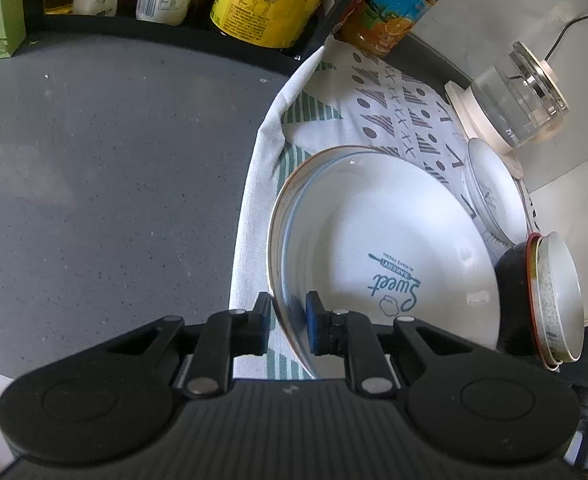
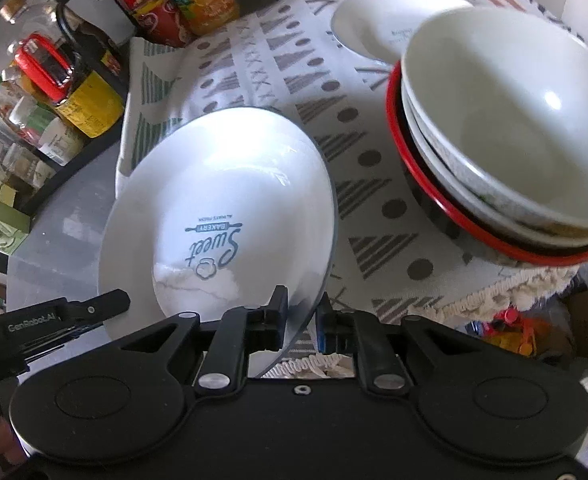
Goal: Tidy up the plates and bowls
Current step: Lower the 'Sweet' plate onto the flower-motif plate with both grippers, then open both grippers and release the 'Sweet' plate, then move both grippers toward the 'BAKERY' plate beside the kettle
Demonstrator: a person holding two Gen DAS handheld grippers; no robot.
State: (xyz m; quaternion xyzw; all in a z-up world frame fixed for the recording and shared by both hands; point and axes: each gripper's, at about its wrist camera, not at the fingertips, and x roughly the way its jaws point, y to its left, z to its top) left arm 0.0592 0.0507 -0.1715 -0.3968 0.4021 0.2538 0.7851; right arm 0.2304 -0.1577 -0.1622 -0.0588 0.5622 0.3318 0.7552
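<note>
A white plate [image 1: 394, 240] printed "Sweet Bakery" is held tilted over the patterned cloth [image 1: 394, 104]. My left gripper [image 1: 289, 316] is shut on the plate's near left rim, one pad on each face. A gold-edged rim shows just outside the plate here; I cannot tell whether it is a second plate. In the right wrist view the same plate [image 2: 221, 200] is pinched at its lower right rim by my right gripper [image 2: 300, 316], which is shut on it. One of the left gripper's fingers [image 2: 105, 305] reaches in at the plate's lower left edge.
A smaller white plate [image 1: 494, 188] [image 2: 374, 28] lies on the cloth [image 2: 253, 64] behind. Nested bowls [image 1: 554, 300] [image 2: 506, 132] stand right of the plate, white ones in a black, red-rimmed one. A glass kettle [image 1: 522, 96] and bottles [image 1: 269, 0] line the back. Grey counter [image 1: 113, 180] spreads left.
</note>
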